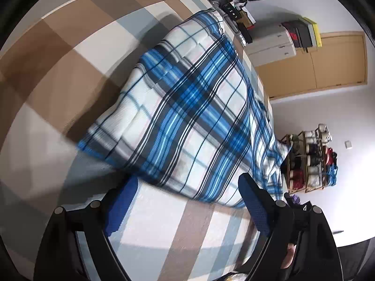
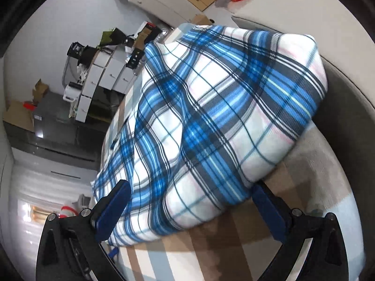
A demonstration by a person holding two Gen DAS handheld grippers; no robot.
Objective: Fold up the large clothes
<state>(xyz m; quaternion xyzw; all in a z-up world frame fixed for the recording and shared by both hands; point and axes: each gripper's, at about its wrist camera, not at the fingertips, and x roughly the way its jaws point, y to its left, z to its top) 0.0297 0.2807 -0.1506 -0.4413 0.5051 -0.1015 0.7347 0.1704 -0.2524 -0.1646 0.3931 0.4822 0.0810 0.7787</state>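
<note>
The blue-and-white plaid garment (image 1: 187, 107) lies in a loose, partly folded heap on a bed covered by a brown, grey and white checked sheet (image 1: 77, 46); in the left wrist view it runs from the upper centre down to the lower right, and in the right wrist view (image 2: 211, 117) it fills the middle of the frame. The left gripper (image 1: 185, 201) has its jaws wide apart with only bare sheet between them, its blue pads just short of the garment's near hem. The right gripper (image 2: 189, 203) is also spread wide; the cloth's near edge lies between its jaws, but the pads do not seem to press on it. The step in hand looks like taking hold of the near edge with both grippers for the next fold. To do it well, each gripper should probably slide low along the sheet so one pad goes under the hem and one over it, catching all layers, not the top one alone, and leaving the bedsheet behind. Taking the two corners well apart would keep the edge taut and the fold square. Both views are blurred; no brand, label or writing can be read, and the marks on the dark devices in the upper left of the right wrist view are illegible.
</note>
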